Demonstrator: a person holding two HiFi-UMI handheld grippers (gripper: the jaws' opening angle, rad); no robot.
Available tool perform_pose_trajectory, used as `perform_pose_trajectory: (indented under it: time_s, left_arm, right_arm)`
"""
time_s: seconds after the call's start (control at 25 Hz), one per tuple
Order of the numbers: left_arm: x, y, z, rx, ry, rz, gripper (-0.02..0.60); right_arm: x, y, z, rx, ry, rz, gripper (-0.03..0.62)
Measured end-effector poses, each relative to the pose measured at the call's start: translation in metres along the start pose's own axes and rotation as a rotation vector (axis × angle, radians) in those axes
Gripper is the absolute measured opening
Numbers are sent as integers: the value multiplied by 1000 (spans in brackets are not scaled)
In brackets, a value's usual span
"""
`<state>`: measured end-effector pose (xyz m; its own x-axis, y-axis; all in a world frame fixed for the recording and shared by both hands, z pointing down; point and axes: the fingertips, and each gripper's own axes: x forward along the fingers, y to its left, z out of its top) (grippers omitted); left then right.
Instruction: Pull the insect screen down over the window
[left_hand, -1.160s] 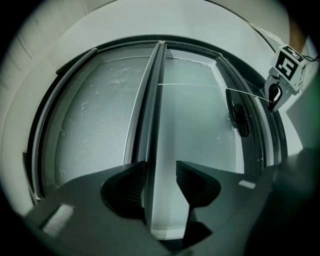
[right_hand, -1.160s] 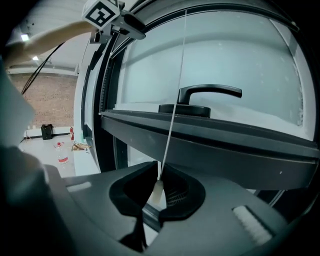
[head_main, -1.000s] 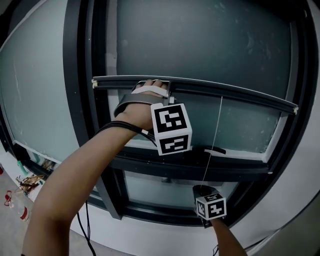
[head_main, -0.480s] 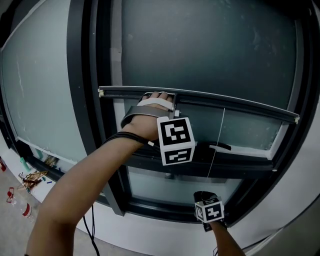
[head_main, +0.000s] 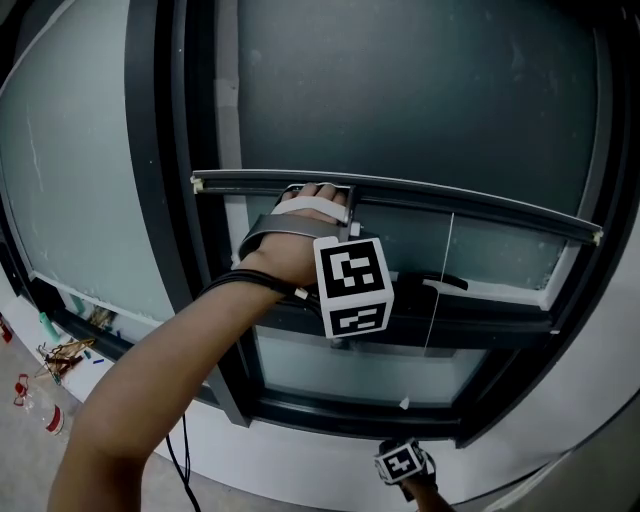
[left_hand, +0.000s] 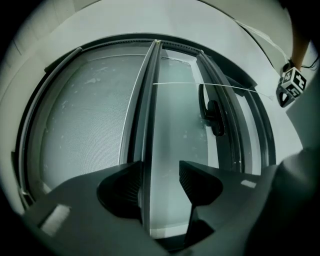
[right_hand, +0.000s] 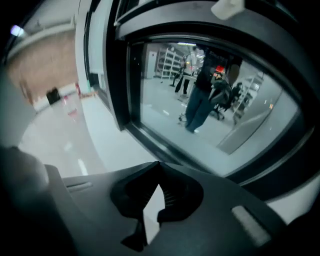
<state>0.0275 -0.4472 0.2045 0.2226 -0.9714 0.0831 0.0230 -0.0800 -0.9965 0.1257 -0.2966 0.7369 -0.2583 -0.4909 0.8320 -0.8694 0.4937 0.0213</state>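
- Your left forearm (head_main: 170, 370) reaches up from the lower left, and the hand (head_main: 290, 230) grips the left hand-held gripper (left_hand: 160, 182), which points level.
- Its jaws stand apart and have just been opening, with the screen bar (left_hand: 148, 100) between them.
- Your right hand-held gripper (right_hand: 159, 165) sits low and tilts downward, its jaws closed tip to tip on nothing.

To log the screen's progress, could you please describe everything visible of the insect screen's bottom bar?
The bottom bar is a slim dark rail with a pale top edge, lying across the window partway down, mesh above it. It stands between the open jaws of the left hand-held gripper, which have just been opening. A thin cord hangs from it.
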Motion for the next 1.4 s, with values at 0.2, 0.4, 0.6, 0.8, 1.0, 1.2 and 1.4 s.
perform_pose_trajectory:
  time_s: [0.2,0.4,0.6,0.8,1.0,1.2,1.4]
  left_arm:
    - [10,1,-4,6,-21,35,210]
    - [14,-2,-1,-2,-8,41,210]
    - [15,1,-1,-2,-8,48,197]
    - [9,5,0,-32,-2,37,196]
    - [5,9,4,-23,2,40,195]
    - [3,15,6,-23,3,36,192]
    - [5,12,7,-12,2,43,190]
  right_arm:
    - [20,20,-28,177,-148,56,7]
    - [-71,-54,69,140,-463,-81,9]
    - [-239,-121,188,-156,-752,-397,71]
    - [-384,-156,265,-521,-802,-740,143]
    - [-451,-208,299,-788,-581,-1027,171]
    - [-458,-236,300,-922,-420,-1080,191]
    - [-452,-240,307,-994,-375,-1082,190]
